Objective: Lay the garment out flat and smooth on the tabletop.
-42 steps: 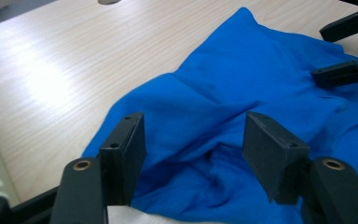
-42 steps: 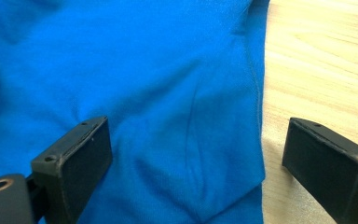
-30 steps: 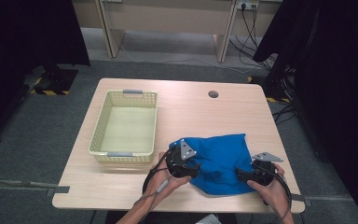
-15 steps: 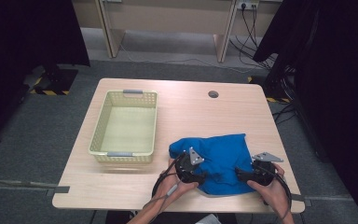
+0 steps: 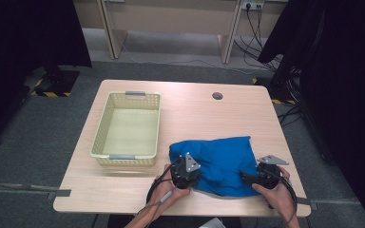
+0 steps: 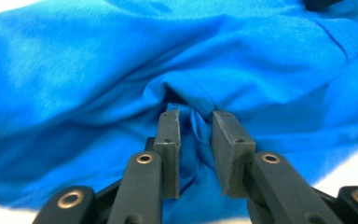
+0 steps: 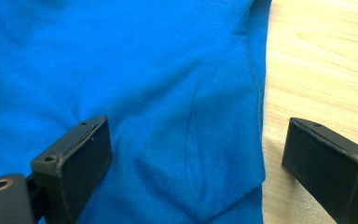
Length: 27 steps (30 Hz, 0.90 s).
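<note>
The person is working a single blue garment (image 5: 221,164) that is lying bunched on the near right part of the wooden table (image 5: 190,114), just to the right of the one yellow basket (image 5: 128,124), which is sitting empty and apart from the cloth, probably waiting as the place the garment is meant to end up. The left gripper (image 6: 195,135) is pinching a raised fold of the blue fabric near the garment's left edge; its jaws have just been closing, and the pads (image 6: 168,149) are now pressing a narrow ridge of cloth between them, likely so that side can be lifted or folded over. The right gripper (image 7: 193,158) is holding wide open over the garment's right edge, one jaw resting above the cloth and the other above bare wood, with the hem lying between them and nothing gripped yet; it looks to be lining up for a matching hold so both sides can be lifted together. Counting up: one garment, one basket, one table with one round cable hole (image 5: 217,96) near its far edge, and two grippers, one in each hand.
</note>
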Each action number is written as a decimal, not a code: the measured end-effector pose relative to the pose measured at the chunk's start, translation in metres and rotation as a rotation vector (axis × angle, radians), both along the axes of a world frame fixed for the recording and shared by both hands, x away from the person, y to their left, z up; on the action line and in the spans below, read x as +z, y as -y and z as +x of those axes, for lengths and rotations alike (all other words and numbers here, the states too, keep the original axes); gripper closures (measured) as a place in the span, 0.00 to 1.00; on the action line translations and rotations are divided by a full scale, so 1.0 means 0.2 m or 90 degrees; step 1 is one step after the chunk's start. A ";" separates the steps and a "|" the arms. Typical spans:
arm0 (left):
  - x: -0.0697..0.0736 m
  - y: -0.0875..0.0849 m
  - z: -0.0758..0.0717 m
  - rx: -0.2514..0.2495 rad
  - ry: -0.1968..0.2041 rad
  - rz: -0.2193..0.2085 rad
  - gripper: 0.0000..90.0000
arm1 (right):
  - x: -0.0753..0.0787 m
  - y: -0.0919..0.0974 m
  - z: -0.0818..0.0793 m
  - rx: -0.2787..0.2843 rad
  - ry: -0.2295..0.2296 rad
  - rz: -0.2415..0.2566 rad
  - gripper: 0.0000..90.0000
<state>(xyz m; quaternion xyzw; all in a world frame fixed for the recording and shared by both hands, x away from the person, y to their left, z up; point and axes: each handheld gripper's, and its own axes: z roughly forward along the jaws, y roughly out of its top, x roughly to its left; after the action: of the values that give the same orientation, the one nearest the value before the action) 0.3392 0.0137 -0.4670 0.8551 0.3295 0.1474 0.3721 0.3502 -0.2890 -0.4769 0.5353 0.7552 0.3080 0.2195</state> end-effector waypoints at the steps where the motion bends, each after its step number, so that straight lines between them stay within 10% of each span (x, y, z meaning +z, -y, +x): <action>1: 0.00 -0.02 -0.01 -0.002 0.002 0.002 0.82 | 0.00 0.00 0.00 0.000 0.001 -0.001 0.09; 13: 0.04 -0.20 -0.11 0.008 -0.017 -0.023 0.78 | 0.00 0.00 0.00 0.001 0.002 -0.005 0.09; 27: 0.12 -0.23 -0.11 0.030 -0.010 -0.098 0.48 | 0.04 -0.03 -0.02 0.019 0.013 0.006 0.11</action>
<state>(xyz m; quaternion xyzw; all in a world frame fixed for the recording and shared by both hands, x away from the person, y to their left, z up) 0.3173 0.0594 -0.4425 0.8173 0.3626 0.1238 0.4303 0.3464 -0.2828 -0.4694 0.5219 0.7593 0.3206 0.2198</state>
